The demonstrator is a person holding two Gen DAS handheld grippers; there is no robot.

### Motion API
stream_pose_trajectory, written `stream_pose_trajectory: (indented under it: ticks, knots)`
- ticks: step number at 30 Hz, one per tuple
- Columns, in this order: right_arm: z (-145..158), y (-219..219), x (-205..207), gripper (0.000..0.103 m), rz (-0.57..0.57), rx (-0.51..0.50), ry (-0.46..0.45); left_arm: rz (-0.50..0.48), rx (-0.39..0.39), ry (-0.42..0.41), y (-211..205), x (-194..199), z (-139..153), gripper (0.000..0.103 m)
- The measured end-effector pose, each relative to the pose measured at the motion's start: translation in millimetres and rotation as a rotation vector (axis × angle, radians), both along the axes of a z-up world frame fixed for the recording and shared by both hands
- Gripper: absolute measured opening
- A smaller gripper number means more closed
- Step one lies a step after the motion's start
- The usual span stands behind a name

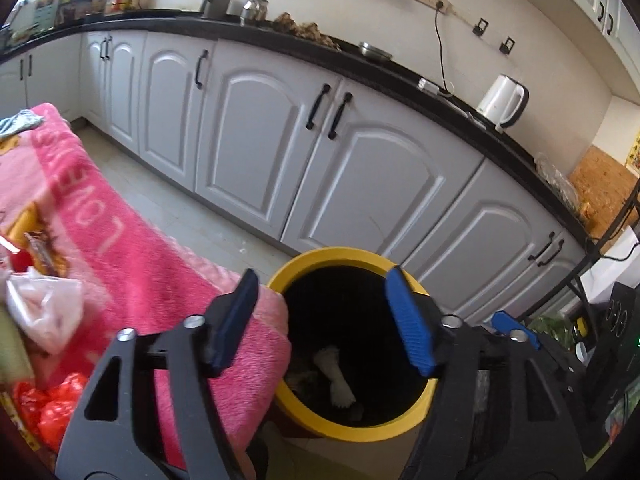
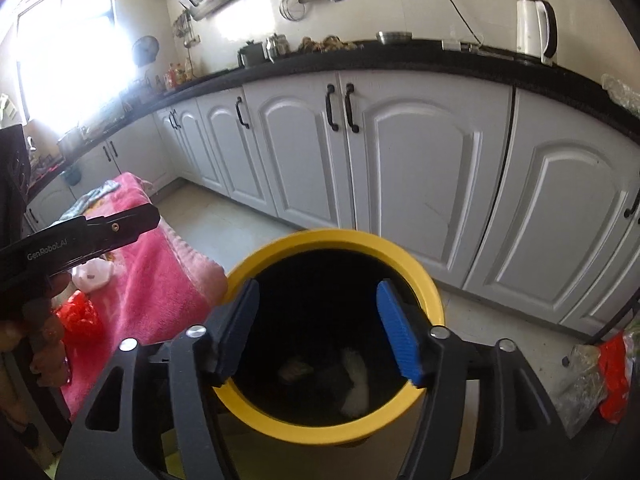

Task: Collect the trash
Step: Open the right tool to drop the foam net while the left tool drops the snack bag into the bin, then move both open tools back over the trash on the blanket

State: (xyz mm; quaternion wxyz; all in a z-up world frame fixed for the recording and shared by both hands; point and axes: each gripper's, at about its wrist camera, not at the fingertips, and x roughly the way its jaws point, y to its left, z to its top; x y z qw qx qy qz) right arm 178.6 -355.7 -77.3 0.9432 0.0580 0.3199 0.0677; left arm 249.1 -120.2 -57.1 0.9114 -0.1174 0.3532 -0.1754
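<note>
A: What is the biggest thing you see?

B: A long row of white cupboards (image 2: 400, 152) with a black desk (image 2: 400, 54) on top. It runs from nine o'clock round to three o'clock. A white kettle (image 2: 534, 32) stands on it at about one o'clock.

A: And next?

B: A pink blanket (image 1: 120, 232) at nine o'clock. It lies over something and touches the bin. Some trash sits on it: a pale plastic bag (image 1: 44, 308) and red crumpled plastic (image 1: 56, 404), down at eight o'clock.

A: Where is the bin?

B: The bin (image 1: 416, 416) with a yellow rim stands on the floor, right in the middle, at six o'clock. It is dark inside. White bits of trash (image 1: 336, 376) lie at the bottom.

A: What about the grippers?

B: The left gripper (image 1: 324, 320) hangs over the bin's mouth. Its jaws are apart and nothing is between them. The right gripper (image 2: 318, 328) hangs over the bin too, jaws apart, nothing in them. More red and clear plastic (image 2: 600, 384) lies at four o'clock.
</note>
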Motion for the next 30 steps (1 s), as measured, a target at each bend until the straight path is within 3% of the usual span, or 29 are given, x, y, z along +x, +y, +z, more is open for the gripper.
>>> stream_pose_trajectory:
  ticks: [3, 8, 30]
  knots:
    - [10.4, 6.8, -6.5, 0.070, 0.018, -0.002, -0.041, 0.036, 0.020, -0.032, 11.2, -8.4, 10.5, 0.080]
    - [28.0, 20.1, -17.6, 0.075, 0.051, -0.002, -0.104, 0.100, 0.023, -0.061, 34.8, -21.5, 24.2, 0.092]
    - [69.0, 107.9, -63.3, 0.084, 0.279, -0.054, -0.238, 0.286, 0.013, -0.167, 124.3, -86.1, 56.9, 0.092]
